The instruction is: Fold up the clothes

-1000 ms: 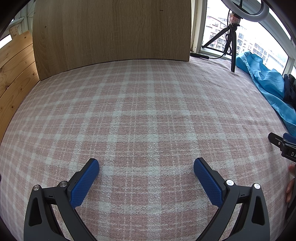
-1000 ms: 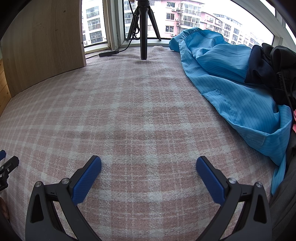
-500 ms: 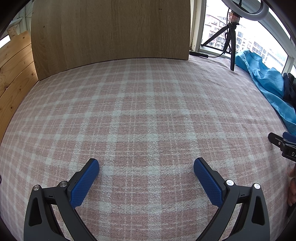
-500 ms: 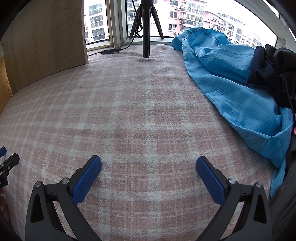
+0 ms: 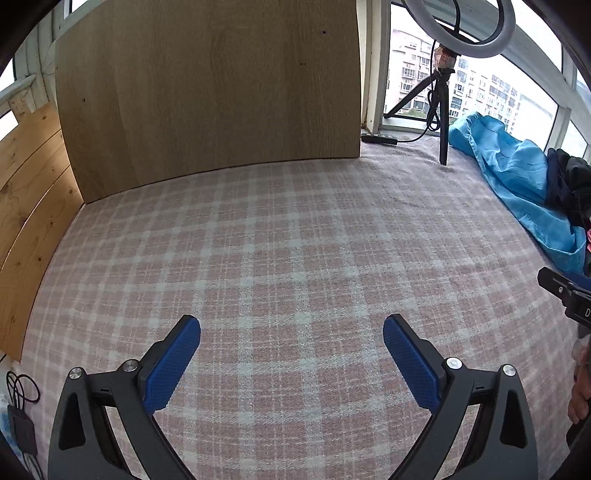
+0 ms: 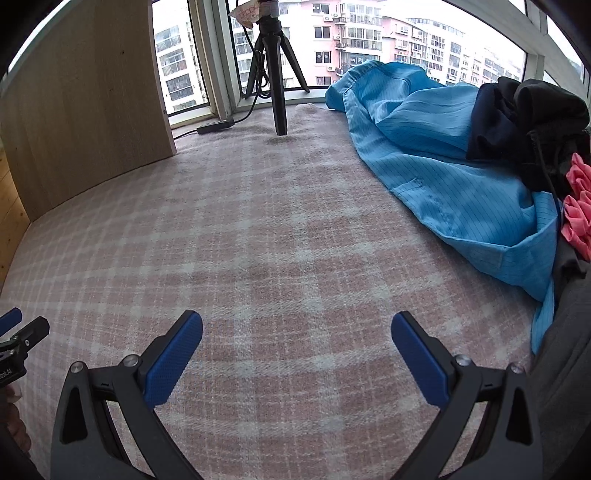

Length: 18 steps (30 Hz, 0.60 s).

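Note:
A crumpled blue striped garment (image 6: 454, 184) lies along the right side of the pink plaid cloth (image 6: 277, 240); it also shows in the left wrist view (image 5: 517, 188). Dark clothes (image 6: 524, 118) and a pink garment (image 6: 578, 206) are piled on its far right. My left gripper (image 5: 291, 354) is open and empty above the plaid cloth (image 5: 277, 258). My right gripper (image 6: 297, 350) is open and empty, well short of the blue garment. Each gripper's tip shows at the edge of the other's view.
A black tripod (image 6: 275, 74) with a ring light (image 5: 458, 33) stands at the back by the window. A wooden board (image 5: 207, 92) stands at the back left. A black power strip (image 6: 216, 126) and cable lie by the window sill.
Both grippers have lifted and tilted up a little, so more of the board, window and clothes pile shows. Both stay open and empty.

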{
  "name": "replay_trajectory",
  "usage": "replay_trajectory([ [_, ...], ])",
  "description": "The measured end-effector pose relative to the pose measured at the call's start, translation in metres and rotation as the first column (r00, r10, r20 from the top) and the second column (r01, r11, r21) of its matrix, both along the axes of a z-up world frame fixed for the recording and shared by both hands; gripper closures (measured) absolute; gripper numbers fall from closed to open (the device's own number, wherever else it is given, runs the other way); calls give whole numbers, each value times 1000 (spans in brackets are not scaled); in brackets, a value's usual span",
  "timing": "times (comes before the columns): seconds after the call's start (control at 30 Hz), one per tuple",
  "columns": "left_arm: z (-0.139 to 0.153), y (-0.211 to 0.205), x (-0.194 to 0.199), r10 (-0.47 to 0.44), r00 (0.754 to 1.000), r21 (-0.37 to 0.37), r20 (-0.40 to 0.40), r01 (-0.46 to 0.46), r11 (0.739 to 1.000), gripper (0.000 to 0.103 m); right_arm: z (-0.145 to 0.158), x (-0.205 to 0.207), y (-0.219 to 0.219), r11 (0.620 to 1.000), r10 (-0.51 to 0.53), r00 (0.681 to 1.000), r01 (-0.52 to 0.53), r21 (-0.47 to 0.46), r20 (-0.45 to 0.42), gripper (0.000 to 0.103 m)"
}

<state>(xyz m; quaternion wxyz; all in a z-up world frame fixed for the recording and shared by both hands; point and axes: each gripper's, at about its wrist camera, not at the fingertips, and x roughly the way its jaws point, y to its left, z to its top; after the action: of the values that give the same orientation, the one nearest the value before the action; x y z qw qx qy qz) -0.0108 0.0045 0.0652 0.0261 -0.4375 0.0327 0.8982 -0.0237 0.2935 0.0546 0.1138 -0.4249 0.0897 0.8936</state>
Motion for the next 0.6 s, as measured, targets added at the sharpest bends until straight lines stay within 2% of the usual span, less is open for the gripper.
replay_trajectory([
  [0.33, 103, -30, 27, -2, 989, 19, -149, 5, 1000, 3, 103, 60, 6, 990, -144, 983, 143, -11, -118, 0],
  [0.43, 126, -45, 34, -11, 984, 60, -175, 22, 998, 3, 129, 83, 11, 983, -183, 970, 181, -28, -158, 0],
  [0.6, 158, -55, 44, -42, 972, 41, -231, 52, 998, 3, 165, 119, 21, 965, -246, 946, 260, 44, -210, 0],
])
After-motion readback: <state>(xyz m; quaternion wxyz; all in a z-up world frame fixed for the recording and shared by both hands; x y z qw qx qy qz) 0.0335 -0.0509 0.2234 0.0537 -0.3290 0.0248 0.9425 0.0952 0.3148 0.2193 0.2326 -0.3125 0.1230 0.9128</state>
